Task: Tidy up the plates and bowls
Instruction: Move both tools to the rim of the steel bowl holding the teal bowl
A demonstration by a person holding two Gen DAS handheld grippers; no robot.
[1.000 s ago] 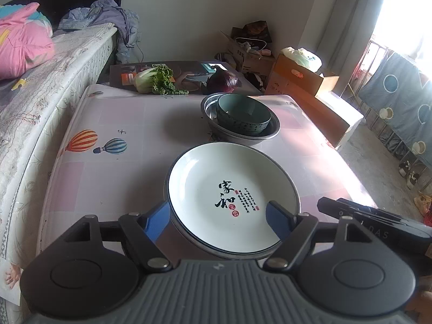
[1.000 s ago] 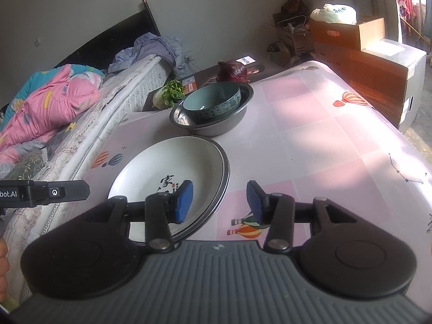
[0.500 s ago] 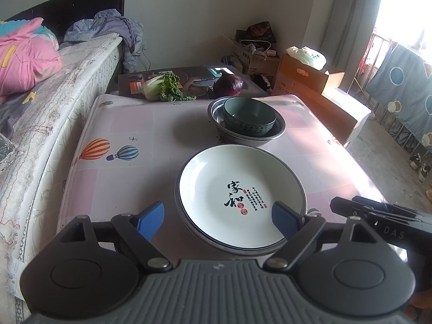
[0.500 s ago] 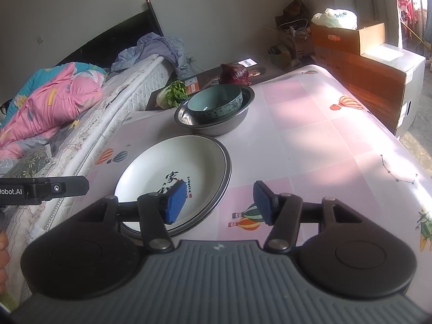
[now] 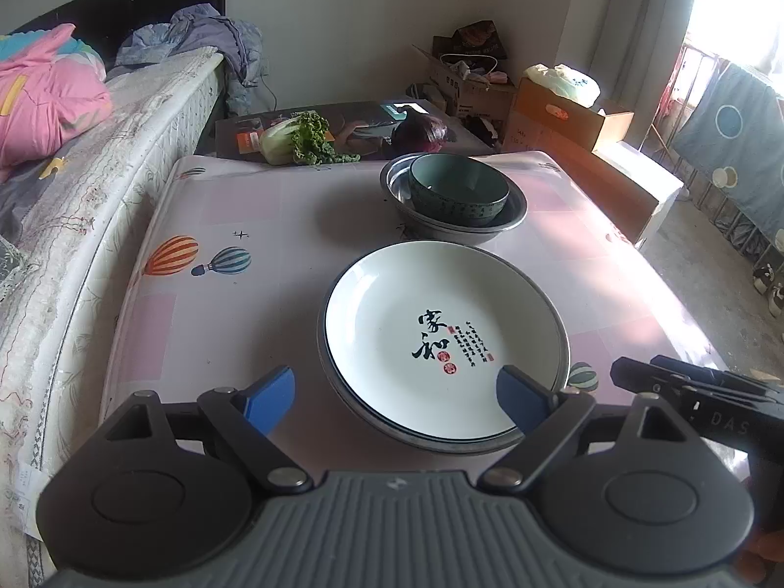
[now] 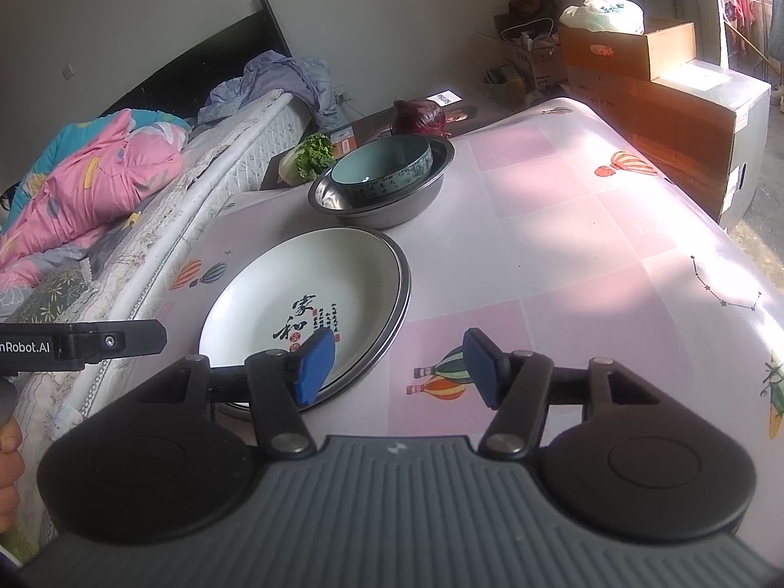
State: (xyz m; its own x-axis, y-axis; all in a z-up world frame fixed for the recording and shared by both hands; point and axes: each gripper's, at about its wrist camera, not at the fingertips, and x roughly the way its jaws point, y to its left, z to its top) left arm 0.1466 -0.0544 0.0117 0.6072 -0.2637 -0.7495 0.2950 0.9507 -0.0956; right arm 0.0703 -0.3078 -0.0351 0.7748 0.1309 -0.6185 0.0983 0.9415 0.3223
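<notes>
Sunlight is falling across a pink checked tablecloth (image 5: pixel 235 206) printed with hot-air balloons, with a bed (image 5: pixel 98 157) running along one side of the table. Near the table's front edge a white plate (image 5: pixel 443 338) with black calligraphy and a small red seal is sitting on top of a second plate, whose grey rim is showing just under it. Just beyond the stack, a teal bowl (image 5: pixel 458 188) is resting inside a wider steel bowl (image 5: pixel 514 210), tilted against its wall.

The left gripper (image 5: pixel 399 399) is hovering over the near rim of the plate stack with its blue pads spread wide, holding nothing. The right gripper (image 6: pixel 399 367) is hanging beside the stack's right edge, its jaws also well apart and empty; its left pad is overlapping the plate rim in view, and I cannot tell whether it is touching.

Compared with a second ago, both grippers are sitting further back: the left one's pads were flanking the plate closely then, and the right one's pads were narrower.

Only the left wrist view is showing curtains and a drying rack by the window, while the right wrist view is showing the cardboard boxes (image 6: pixel 651 78) more fully. A leafy cabbage (image 5: pixel 294 139) and a red cabbage (image 6: pixel 419 117) are lying on a low board past the table.
</notes>
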